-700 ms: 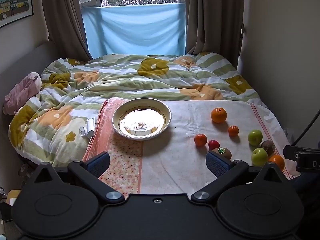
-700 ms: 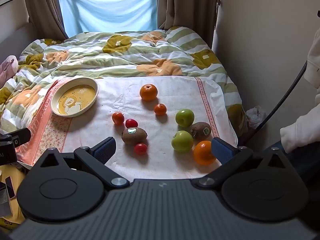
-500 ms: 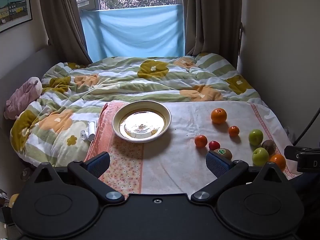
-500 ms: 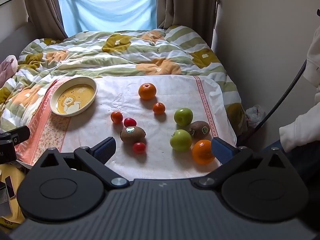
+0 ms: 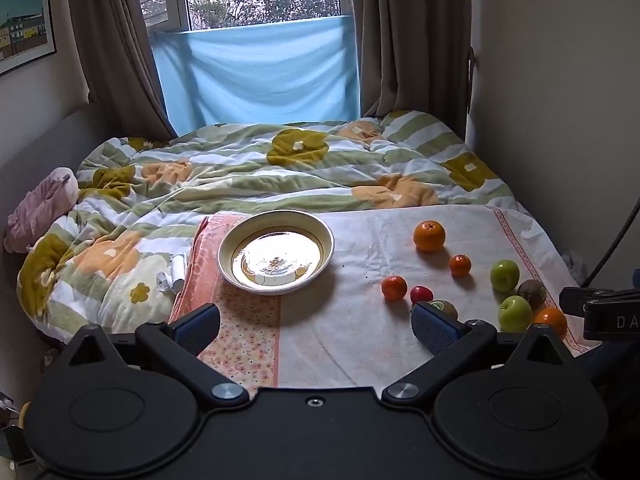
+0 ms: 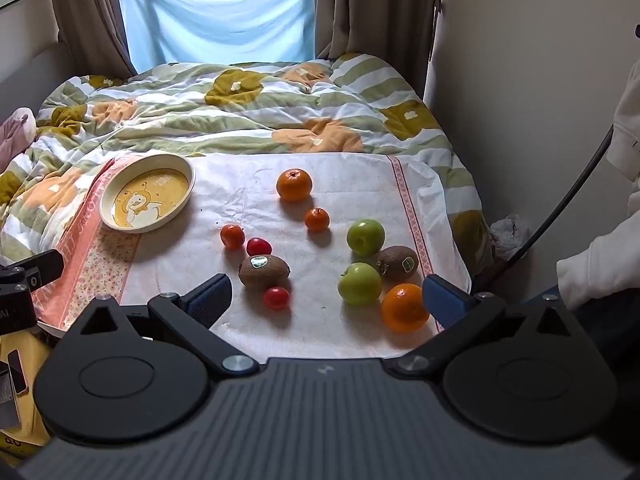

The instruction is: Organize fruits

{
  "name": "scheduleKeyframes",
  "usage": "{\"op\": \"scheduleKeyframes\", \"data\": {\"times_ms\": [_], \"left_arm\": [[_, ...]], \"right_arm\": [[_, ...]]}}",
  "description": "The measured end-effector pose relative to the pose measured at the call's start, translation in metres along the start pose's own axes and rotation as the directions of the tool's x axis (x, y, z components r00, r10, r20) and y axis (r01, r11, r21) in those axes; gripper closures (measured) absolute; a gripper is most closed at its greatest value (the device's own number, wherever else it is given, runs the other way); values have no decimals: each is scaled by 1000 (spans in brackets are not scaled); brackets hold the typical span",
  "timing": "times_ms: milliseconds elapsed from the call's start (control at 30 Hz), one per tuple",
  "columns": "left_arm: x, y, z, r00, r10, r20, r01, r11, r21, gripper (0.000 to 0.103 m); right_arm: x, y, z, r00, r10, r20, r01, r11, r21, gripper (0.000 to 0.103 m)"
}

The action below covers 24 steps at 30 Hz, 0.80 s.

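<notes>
I held my left gripper (image 5: 316, 322) and right gripper (image 6: 326, 294) spread wide, grasping nothing. Both kiwis, one (image 6: 264, 271) mid-cloth and one (image 6: 398, 263) by the cloth's (image 6: 352, 332) right edge, wore stickers too small to read.

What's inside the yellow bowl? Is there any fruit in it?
No fruit yet. The bowl holds nothing; only a cartoon picture shows on its bottom. All the fruit, like the big orange, lies on the cloth. What's under the bowl stays hidden.

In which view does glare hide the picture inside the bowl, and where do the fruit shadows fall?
Left wrist view: window glare whitens the bowl bottom, hiding its drawing. Right wrist view: no glare, the cartoon in the bowl reads clearly; shadows of fruit such as the far orange fall toward the camera.
</notes>
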<state>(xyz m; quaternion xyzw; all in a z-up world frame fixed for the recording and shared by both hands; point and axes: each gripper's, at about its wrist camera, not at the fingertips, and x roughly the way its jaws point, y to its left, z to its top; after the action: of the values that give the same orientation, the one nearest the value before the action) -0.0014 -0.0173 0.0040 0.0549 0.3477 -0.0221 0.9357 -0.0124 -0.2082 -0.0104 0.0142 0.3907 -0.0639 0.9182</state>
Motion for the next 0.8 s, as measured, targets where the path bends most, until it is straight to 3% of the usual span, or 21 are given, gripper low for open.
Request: {"op": "scheduleKeyframes", "data": {"times_ms": [800], "left_arm": [[3, 10, 0, 999, -23, -22, 22, 999, -39, 0]], "right_arm": [[5, 10, 5, 1000, 3, 0, -3, 1000, -9, 0]]}}
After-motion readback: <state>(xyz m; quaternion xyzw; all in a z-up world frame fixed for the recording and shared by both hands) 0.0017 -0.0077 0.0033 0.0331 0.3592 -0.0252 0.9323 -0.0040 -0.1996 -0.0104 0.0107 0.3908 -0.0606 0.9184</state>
